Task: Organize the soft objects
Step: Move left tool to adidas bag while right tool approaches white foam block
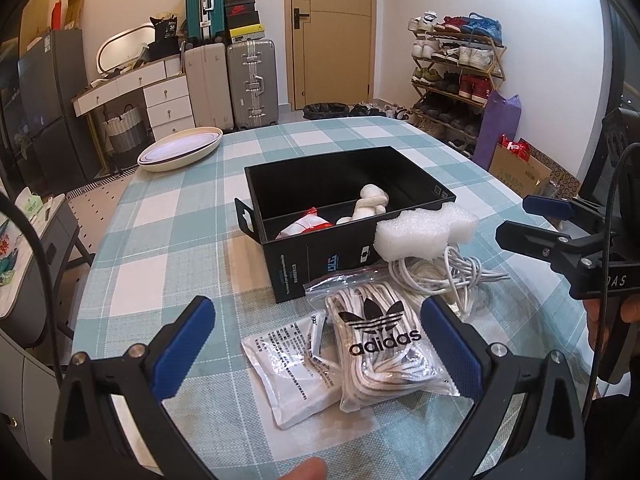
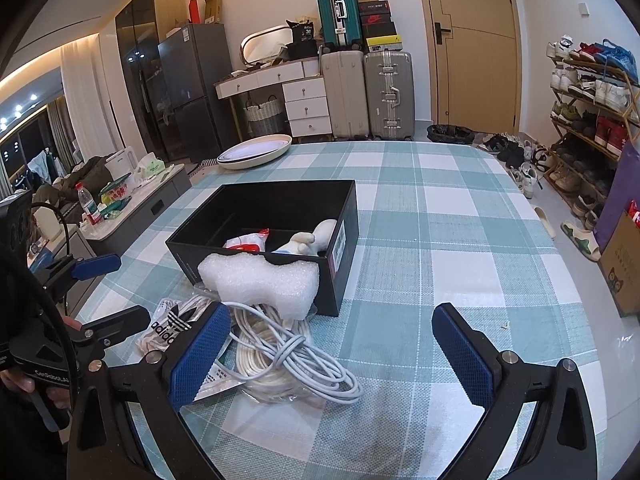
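A black box (image 1: 304, 256) (image 2: 344, 276) stands open on the checked table and holds a white soft toy (image 1: 370, 202) (image 2: 316, 236) and a red-and-white packet (image 1: 306, 224) (image 2: 248, 242). A white foam piece (image 1: 424, 234) (image 2: 260, 278) leans on the box's near wall. A coiled white cable (image 1: 444, 276) (image 2: 296, 364) lies under it. A clear adidas bag of laces (image 1: 380, 344) (image 2: 172, 328) and a white sachet (image 1: 292, 376) lie between my left gripper's open fingers (image 1: 320, 344). My right gripper (image 2: 332, 344) is open and empty beside the cable; it also shows in the left wrist view (image 1: 536, 220).
A white oval dish (image 1: 180, 148) (image 2: 256, 151) sits at the table's far left corner. Suitcases (image 1: 252, 82), a shoe rack (image 1: 456, 64) and a side cabinet (image 2: 132, 208) stand around the table. The checked cloth (image 2: 460, 240) stretches right of the box.
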### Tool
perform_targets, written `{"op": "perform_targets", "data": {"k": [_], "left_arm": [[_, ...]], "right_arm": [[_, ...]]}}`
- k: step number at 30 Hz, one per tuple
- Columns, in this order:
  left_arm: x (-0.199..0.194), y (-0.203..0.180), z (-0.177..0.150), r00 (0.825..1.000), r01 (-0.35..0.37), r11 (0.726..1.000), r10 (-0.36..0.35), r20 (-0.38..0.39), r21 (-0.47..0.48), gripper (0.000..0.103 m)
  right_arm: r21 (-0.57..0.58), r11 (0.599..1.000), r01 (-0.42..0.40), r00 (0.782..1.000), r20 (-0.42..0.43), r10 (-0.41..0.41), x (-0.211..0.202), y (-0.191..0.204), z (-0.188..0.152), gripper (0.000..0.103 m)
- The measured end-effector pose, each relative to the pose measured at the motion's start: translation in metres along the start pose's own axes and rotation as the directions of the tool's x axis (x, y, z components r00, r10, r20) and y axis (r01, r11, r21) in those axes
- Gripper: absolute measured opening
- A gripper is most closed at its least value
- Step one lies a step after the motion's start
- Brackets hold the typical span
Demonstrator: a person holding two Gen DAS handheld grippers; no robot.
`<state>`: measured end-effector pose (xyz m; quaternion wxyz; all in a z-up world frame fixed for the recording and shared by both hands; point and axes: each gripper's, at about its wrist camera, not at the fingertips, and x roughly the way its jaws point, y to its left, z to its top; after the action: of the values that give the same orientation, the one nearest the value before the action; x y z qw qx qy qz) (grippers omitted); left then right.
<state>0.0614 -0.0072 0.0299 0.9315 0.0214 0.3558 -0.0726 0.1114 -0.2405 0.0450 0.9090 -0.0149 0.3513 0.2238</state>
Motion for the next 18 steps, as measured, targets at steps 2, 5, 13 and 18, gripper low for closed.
{"op": "perform_targets", "data": {"k": [2, 5, 13, 18], "left_arm": [[0.001, 0.000, -0.001, 1.000, 0.002, 1.000, -0.002, -0.004, -0.003, 0.103], [0.004, 0.001, -0.001, 1.000, 0.004, 1.000, -0.004, -0.011, -0.003, 0.103], [0.010, 0.000, -0.003, 1.000, 0.008, 1.000, -0.008, -0.027, 0.001, 0.103], [0.013, 0.000, -0.005, 0.999, 0.006, 1.000, -0.006, -0.041, 0.005, 0.103]], "right_arm": [[0.000, 1.000, 0.001, 1.000, -0.005, -0.001, 0.003, 0.000, -0.001, 0.102], [-0.001, 1.000, 0.006, 1.000, -0.016, -0.006, 0.007, 0.000, -0.001, 0.102], [-0.004, 1.000, 0.021, 0.999, -0.040, -0.021, 0.019, -0.002, -0.001, 0.102], [-0.003, 1.000, 0.021, 0.998, -0.054, -0.021, 0.025, -0.003, -0.001, 0.102]]}}
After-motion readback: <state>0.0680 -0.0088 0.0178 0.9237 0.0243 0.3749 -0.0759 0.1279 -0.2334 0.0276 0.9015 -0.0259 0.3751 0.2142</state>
